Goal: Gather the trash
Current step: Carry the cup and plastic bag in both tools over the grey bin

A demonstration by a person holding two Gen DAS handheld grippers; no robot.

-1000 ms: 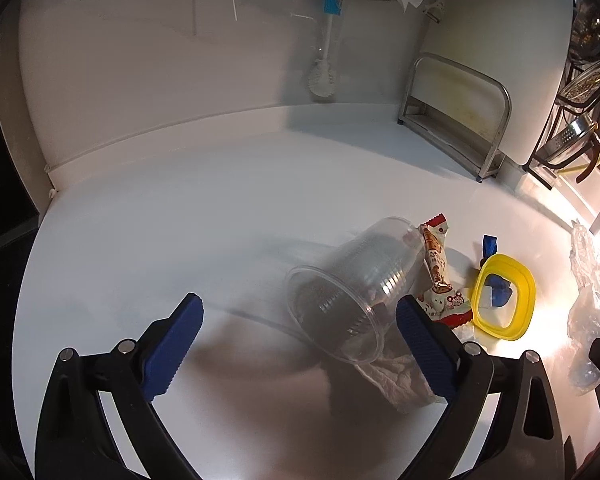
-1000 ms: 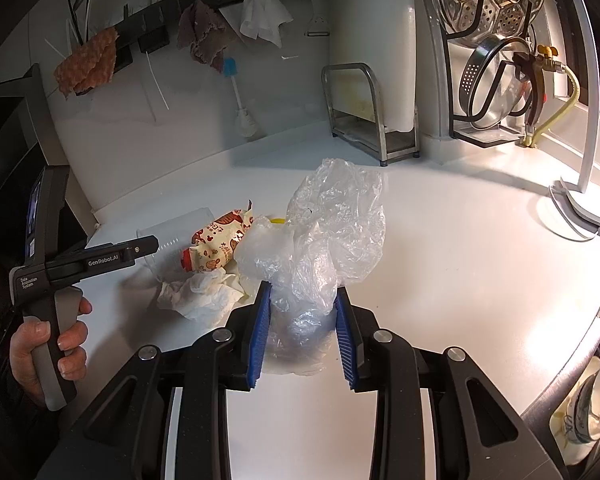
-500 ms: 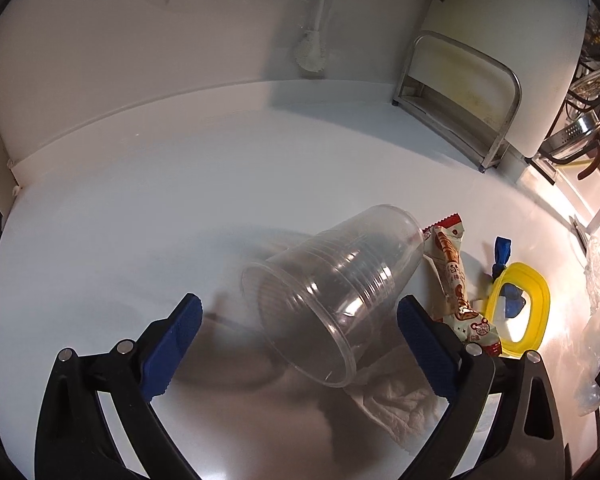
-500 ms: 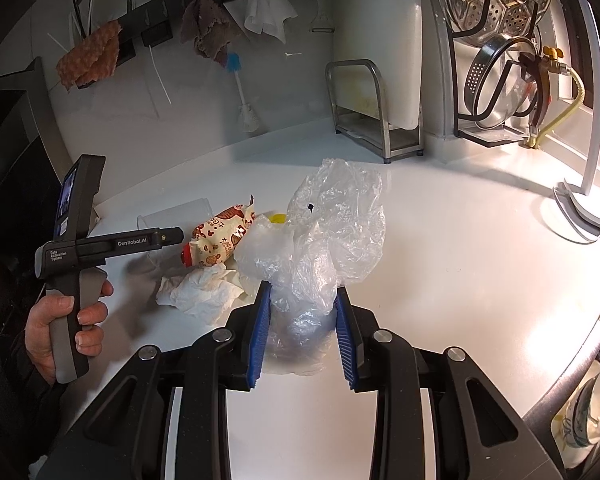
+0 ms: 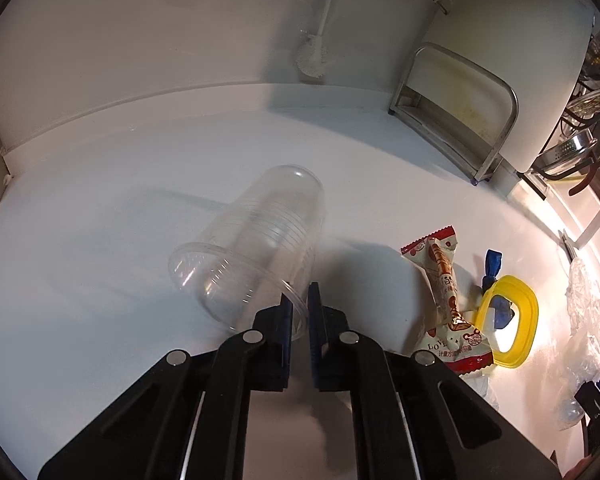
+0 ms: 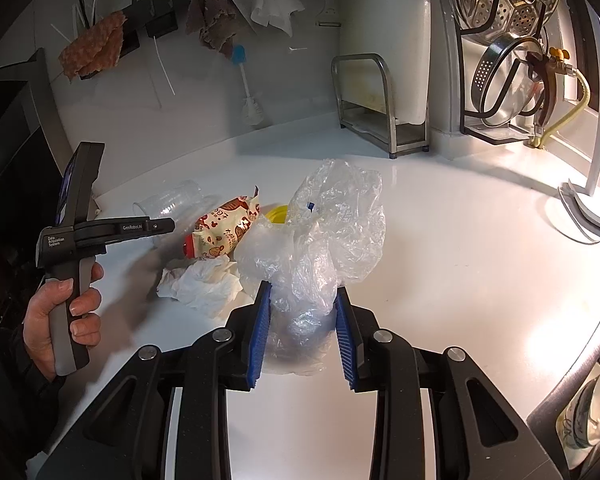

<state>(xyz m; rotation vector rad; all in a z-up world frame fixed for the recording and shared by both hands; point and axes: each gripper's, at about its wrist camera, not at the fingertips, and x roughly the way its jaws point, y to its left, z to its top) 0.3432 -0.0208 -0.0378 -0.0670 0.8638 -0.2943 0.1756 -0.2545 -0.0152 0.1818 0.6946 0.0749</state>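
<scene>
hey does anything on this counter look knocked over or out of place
Yes. The clear plastic cup lies on its side, its rim pinched by the left gripper. Beside it sit a snack wrapper, a crumpled tissue and a yellow lid, loosely piled. The right gripper holds a crumpled plastic bag.

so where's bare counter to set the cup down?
Bare counter lies right of the plastic bag, toward the lamp base, and behind the clear cup up to the wall. Crowded: snack wrapper, yellow ring and tissue cluster between cup and bag.
</scene>
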